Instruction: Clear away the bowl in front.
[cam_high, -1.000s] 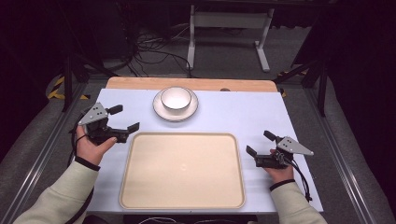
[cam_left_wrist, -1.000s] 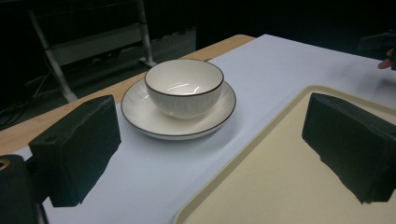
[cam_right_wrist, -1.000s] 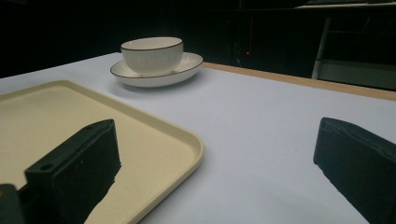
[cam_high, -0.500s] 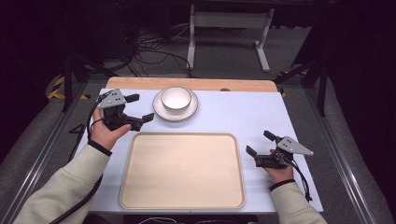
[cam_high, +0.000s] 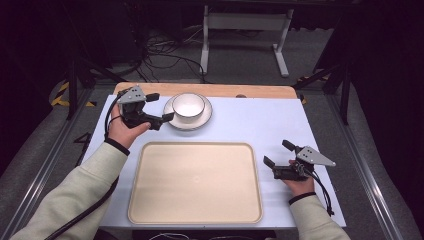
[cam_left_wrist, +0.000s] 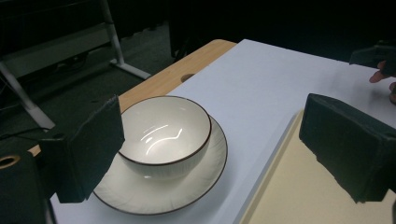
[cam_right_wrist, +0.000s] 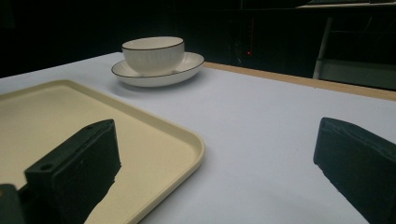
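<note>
A white bowl (cam_high: 188, 104) with a dark rim sits on a white saucer (cam_high: 202, 119) at the back of the table. My left gripper (cam_high: 161, 107) stands open just left of the saucer, its jaws pointing at the bowl (cam_left_wrist: 162, 133), with nothing between them. A wide cream tray (cam_high: 195, 182) lies flat and bare in the middle front. My right gripper (cam_high: 278, 154) rests open on the table by the tray's right edge. From the right gripper view the bowl (cam_right_wrist: 152, 53) and saucer (cam_right_wrist: 187, 65) stand far off beyond the tray (cam_right_wrist: 154, 135).
The white tabletop (cam_high: 260, 122) ends in a wooden strip (cam_high: 220, 90) at the back. Beyond it the dark floor holds cables (cam_high: 165, 55) and a metal stand (cam_high: 240, 30). Metal rails (cam_high: 365, 165) run along both sides of the table.
My left gripper has moved away from the tray's left corner, back and to the right, up to the saucer. The right gripper has stayed put.
</note>
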